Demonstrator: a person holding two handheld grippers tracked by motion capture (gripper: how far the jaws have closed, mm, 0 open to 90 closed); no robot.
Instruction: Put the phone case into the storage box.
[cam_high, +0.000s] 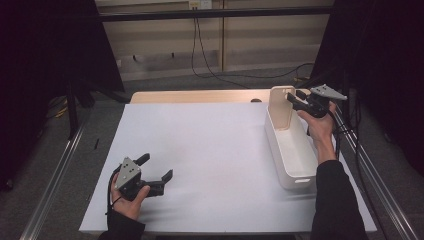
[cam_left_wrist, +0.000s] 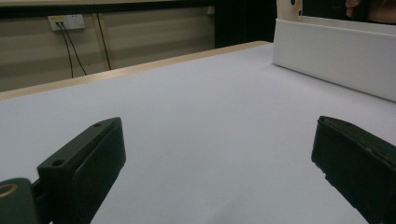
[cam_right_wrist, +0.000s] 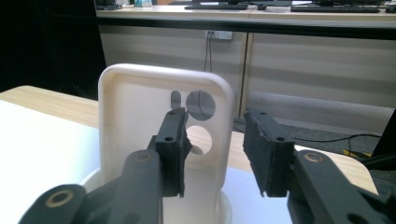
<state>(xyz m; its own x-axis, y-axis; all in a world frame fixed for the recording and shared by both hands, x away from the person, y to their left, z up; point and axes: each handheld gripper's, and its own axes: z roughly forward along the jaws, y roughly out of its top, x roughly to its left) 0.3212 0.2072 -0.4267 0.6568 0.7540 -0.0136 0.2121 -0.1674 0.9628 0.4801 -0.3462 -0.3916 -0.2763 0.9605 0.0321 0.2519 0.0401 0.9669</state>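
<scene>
1. A cream phone case (cam_high: 281, 107) stands upright in the far end of a white plastic bin (cam_high: 295, 170) at the table's right.
2. The right gripper (cam_right_wrist: 217, 151) straddles the case's edge, jaws parted, not pinching.
3. The left gripper (cam_high: 156, 170) rests on the table, jaws spread wide and empty.
4. The case looks light, thin, springy and slick; pinching a side wall seems safest.

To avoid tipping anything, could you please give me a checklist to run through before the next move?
1. Phone case upright at the far end of the bin: ok.
2. Right gripper jaws astride the case's edge, pads not pressing: ok.
3. Case stands steady by itself: cannot tell.
4. Left gripper open, resting on the table, apart from the bin: ok.
</scene>
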